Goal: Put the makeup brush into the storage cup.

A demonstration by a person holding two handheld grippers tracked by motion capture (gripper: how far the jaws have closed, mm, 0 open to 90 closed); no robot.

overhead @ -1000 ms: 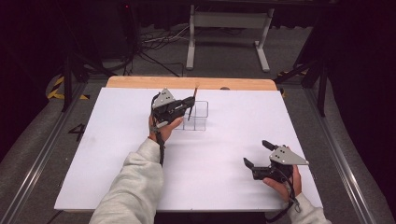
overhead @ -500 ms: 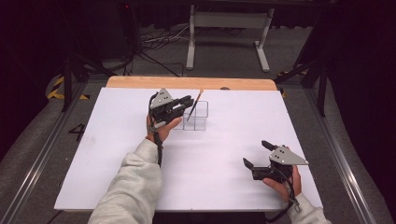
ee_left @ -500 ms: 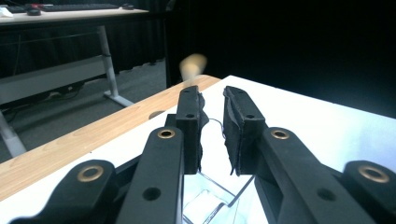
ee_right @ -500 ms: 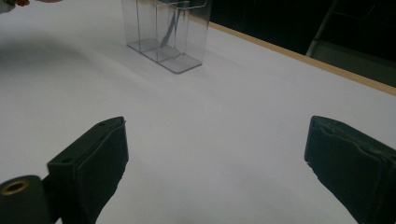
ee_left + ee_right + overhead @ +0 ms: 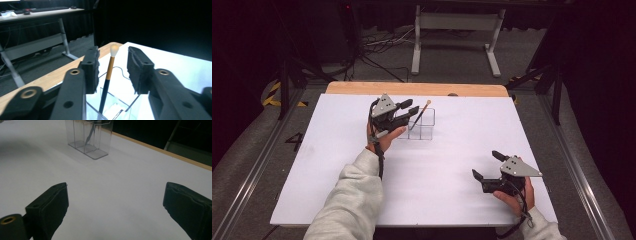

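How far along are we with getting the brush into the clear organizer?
Done: the brush stands leaning in the clear organizer, tip up. In hand: the left gripper has just been opening, pads clear of the handle. Left: back it away. The right gripper rests open, apart.

I see the white tabletop (image 5: 462,165) lit brightly from overhead, surroundings nearly black; my right gripper view looks dim and soft.

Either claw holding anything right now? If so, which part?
Nothing held. The left claw has just been opening; the brush stands between its pads untouched, in the clear organizer. The right claw is open over bare table.
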